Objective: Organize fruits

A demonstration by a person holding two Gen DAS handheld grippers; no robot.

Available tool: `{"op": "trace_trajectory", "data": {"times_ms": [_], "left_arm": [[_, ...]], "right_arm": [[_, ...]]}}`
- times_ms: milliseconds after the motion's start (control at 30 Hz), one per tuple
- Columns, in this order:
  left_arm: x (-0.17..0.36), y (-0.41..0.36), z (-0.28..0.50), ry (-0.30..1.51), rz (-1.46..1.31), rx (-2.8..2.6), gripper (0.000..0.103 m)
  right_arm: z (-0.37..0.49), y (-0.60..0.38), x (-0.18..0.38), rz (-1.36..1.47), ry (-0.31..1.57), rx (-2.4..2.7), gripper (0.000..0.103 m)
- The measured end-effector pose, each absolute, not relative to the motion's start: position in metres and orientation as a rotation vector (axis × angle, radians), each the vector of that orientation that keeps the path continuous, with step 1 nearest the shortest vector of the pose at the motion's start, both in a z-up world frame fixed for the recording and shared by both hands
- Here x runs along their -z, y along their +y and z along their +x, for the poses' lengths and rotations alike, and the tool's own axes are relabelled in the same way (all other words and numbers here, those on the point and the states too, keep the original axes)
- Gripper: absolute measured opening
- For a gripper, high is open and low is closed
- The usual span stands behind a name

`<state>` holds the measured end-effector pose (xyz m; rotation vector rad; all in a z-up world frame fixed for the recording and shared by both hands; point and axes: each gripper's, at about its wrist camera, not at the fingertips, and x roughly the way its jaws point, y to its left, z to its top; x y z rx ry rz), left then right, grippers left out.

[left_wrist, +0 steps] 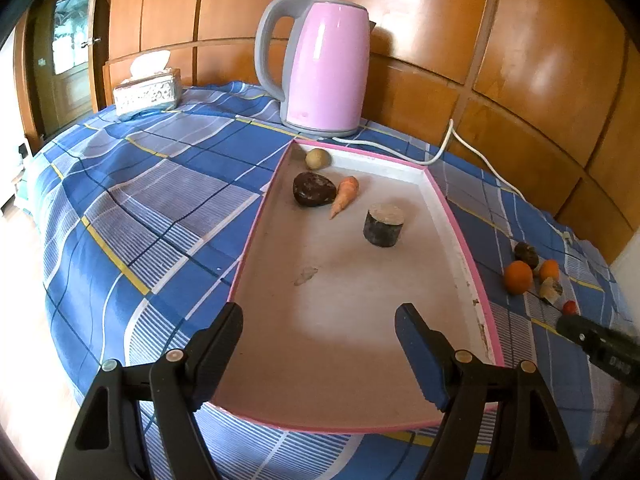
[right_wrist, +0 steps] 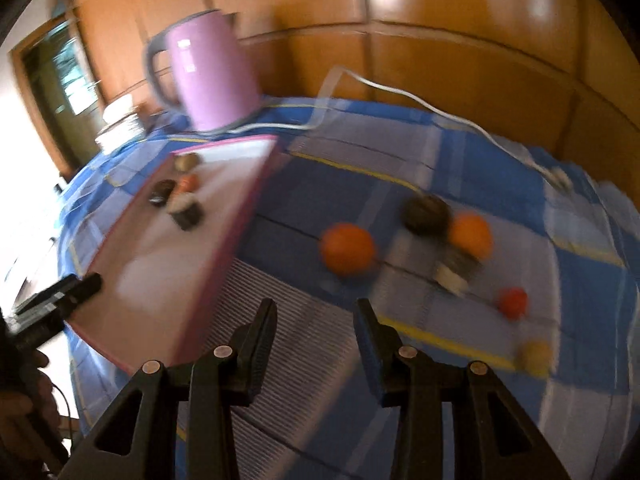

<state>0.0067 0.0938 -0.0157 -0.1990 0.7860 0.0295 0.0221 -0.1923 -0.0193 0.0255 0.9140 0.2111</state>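
A pink-rimmed tray [left_wrist: 360, 340] lies on the checked cloth and holds a round tan fruit [left_wrist: 318, 158], a dark lump [left_wrist: 314, 189], a carrot [left_wrist: 344, 196] and a dark cylinder [left_wrist: 383, 225]. My left gripper [left_wrist: 318, 340] is open and empty over the tray's near end. My right gripper [right_wrist: 316, 332] is open and empty above the cloth, in front of two oranges [right_wrist: 348, 248] [right_wrist: 470, 236], a dark round fruit [right_wrist: 426, 214], a pale chunk [right_wrist: 452, 274], a small red fruit [right_wrist: 512, 302] and a yellow one [right_wrist: 536, 356]. The right wrist view is blurred.
A pink kettle [left_wrist: 324, 64] stands behind the tray, its white cord [left_wrist: 452, 140] trailing right along the wooden wall. A tissue box [left_wrist: 147, 90] sits at the far left. The table edge drops off on the left.
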Motion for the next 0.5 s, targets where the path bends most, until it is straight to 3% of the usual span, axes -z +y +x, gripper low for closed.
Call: {"op": "trace_trajectory", "data": {"times_ms": [500], "left_arm": [[0.013, 0.081, 0.003, 0.789, -0.168, 0.007, 0.079]], "right_arm": [[-0.03, -0.326, 0.027, 0.23, 0.805, 0.345, 0.04]]}}
